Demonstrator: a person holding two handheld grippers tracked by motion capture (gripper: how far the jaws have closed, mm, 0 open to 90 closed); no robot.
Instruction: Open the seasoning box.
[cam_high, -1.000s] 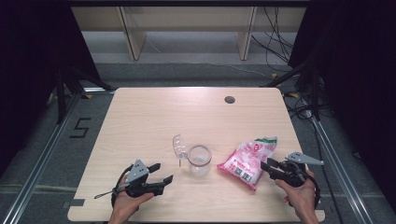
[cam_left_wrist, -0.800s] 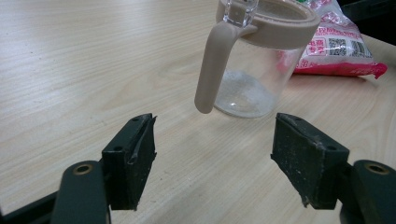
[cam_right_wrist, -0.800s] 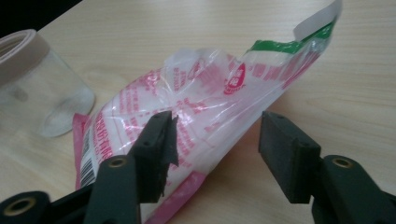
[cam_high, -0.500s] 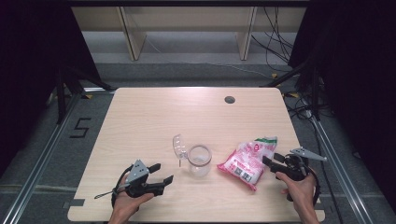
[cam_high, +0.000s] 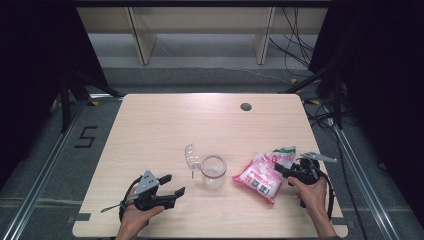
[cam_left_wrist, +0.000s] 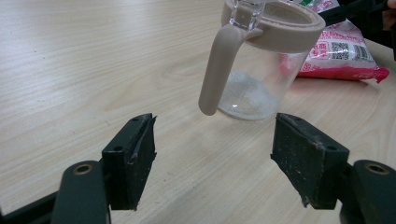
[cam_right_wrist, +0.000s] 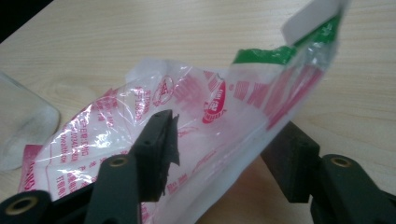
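A clear glass jar with a beige rim and handle stands at the table's front middle, its clear lid flipped open to the left. My left gripper rests left of it, open and empty, its jaws facing the jar's handle from a short way off. A pink and white plastic bag with a green top lies right of the jar. My right gripper has just been closing its jaws. The bag's upper end fills the gap between them and touches both pads.
A small dark hole sits in the light wooden table near its far edge. Cables and metal rails run along the floor on both sides. The jar's side shows at the left edge of the right gripper view.
My right hand has shifted a little left and forward onto the bag's top end. The left hand, the jar and its lid have stayed put.
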